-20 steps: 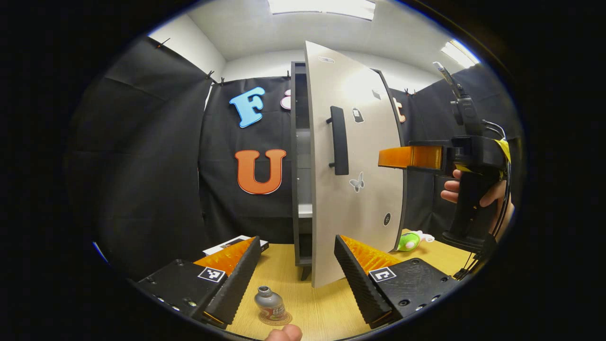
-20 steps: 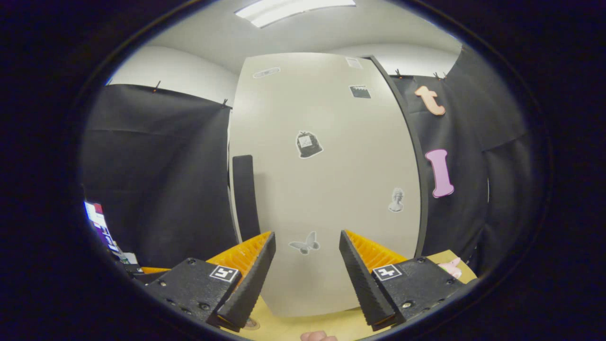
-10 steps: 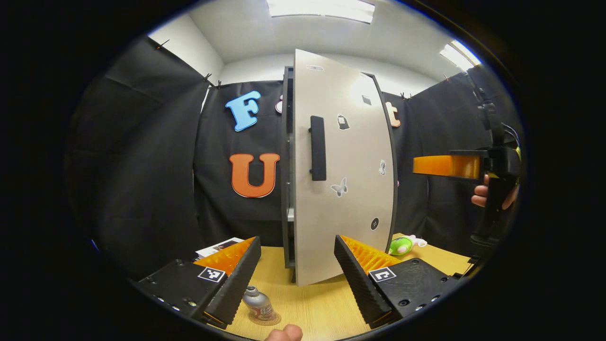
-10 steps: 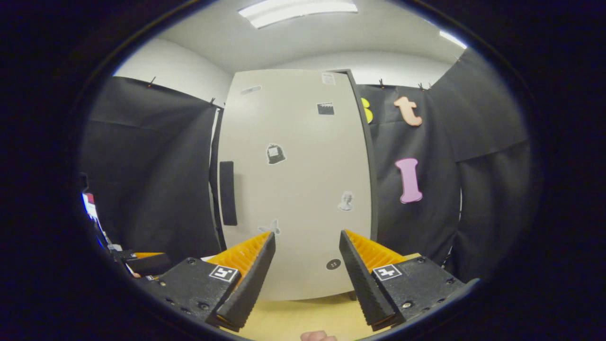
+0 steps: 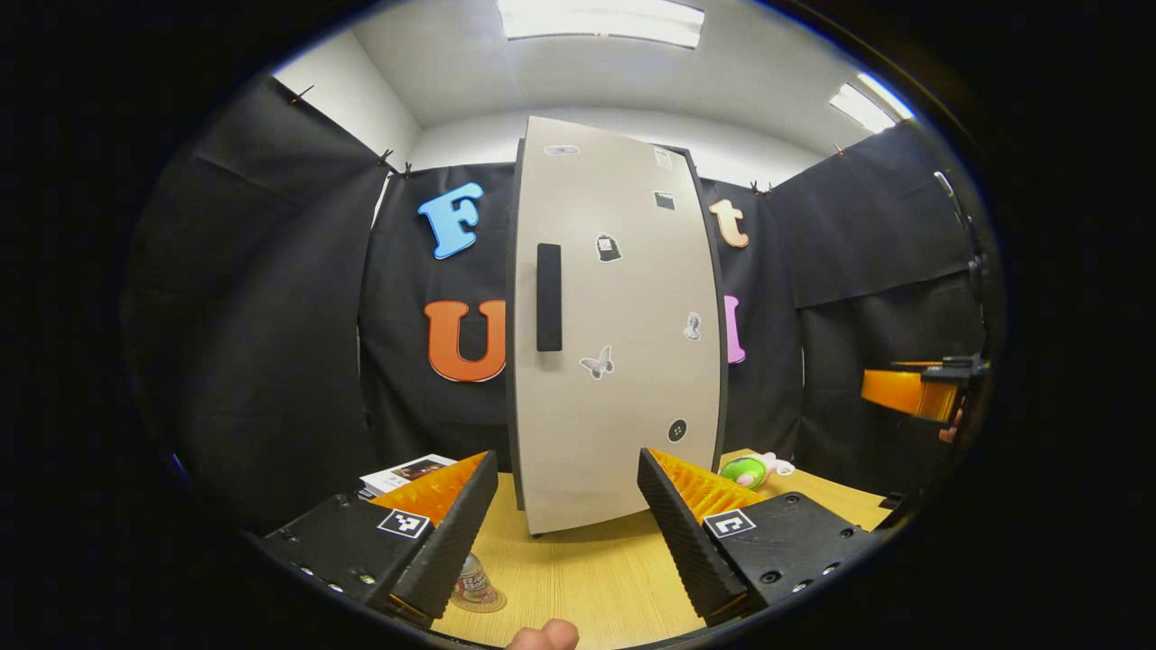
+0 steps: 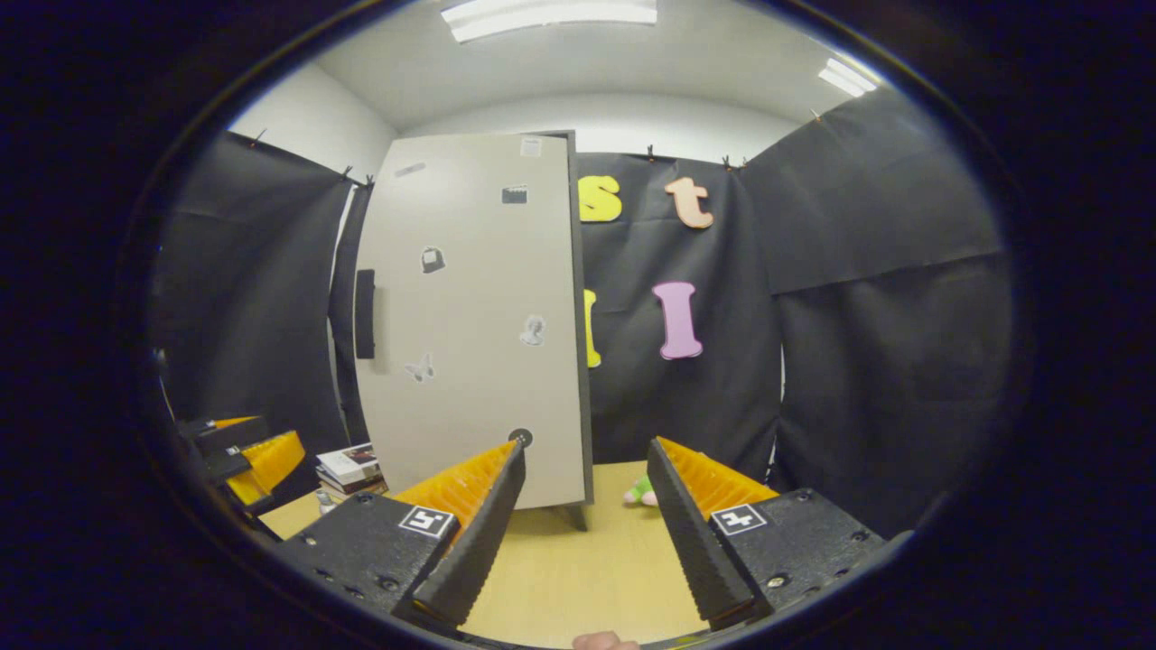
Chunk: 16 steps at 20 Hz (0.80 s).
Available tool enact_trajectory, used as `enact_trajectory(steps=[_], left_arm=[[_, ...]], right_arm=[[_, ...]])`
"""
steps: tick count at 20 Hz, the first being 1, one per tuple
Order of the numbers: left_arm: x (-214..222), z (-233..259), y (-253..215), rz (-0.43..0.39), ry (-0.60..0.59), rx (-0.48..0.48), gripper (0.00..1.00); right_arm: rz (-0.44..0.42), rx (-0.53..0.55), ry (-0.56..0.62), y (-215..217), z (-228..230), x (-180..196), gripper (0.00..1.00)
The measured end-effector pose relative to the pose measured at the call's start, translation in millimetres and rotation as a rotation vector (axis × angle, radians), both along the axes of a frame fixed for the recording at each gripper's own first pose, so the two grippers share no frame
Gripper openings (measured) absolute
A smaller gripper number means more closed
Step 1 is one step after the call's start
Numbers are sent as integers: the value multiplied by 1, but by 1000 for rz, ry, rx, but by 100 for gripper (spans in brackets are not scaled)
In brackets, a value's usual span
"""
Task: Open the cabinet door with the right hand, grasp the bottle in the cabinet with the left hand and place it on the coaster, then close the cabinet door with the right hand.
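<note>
1. Cabinet door (image 5: 623,361): a tall pale panel, stiff by judgement and light to swing on its hinge. It lies flush with the cabinet frame in both views, so the closing step appears done. The proper place to take hold is the dark vertical handle (image 5: 548,296) near its left edge; a push on the flat face would also serve.
2. Table (image 5: 578,587): wooden top, carrying the cabinet, a stack of books (image 5: 402,473) and a green soft toy (image 5: 748,469).
3. Right gripper (image 6: 581,533): fingers spread, nothing between them, well apart from the door and pointed past its right edge.
4. Left gripper (image 5: 562,533): fingers spread and empty, facing the door from a short way back.
5. Bottle (image 5: 470,580): stands upright on the coaster (image 5: 483,600) at the near table edge, just beside the left finger. Judged small, light, rigid and smooth-sided; best taken around the body.
6. Hard to make out: the bottle's neck and cap are hidden behind the left finger; the coaster is partly covered; the cabinet interior is shut from sight.
</note>
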State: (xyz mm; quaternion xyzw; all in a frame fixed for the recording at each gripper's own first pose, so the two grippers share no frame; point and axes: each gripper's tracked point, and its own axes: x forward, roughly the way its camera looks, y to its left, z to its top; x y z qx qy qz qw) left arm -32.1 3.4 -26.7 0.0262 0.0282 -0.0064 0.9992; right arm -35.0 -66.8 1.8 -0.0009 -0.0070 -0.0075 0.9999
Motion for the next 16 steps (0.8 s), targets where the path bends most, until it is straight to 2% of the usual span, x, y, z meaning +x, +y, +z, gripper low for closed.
enact_trajectory(steps=[6, 16], left_arm=[[-8, -2, -6, 10, 0, 20, 94], [-10, 6, -1, 35, -20, 17, 94]], right_arm=[[-1, 43, -10, -7, -6, -18, 89], [38, 28, -19, 3, 1, -13, 89]])
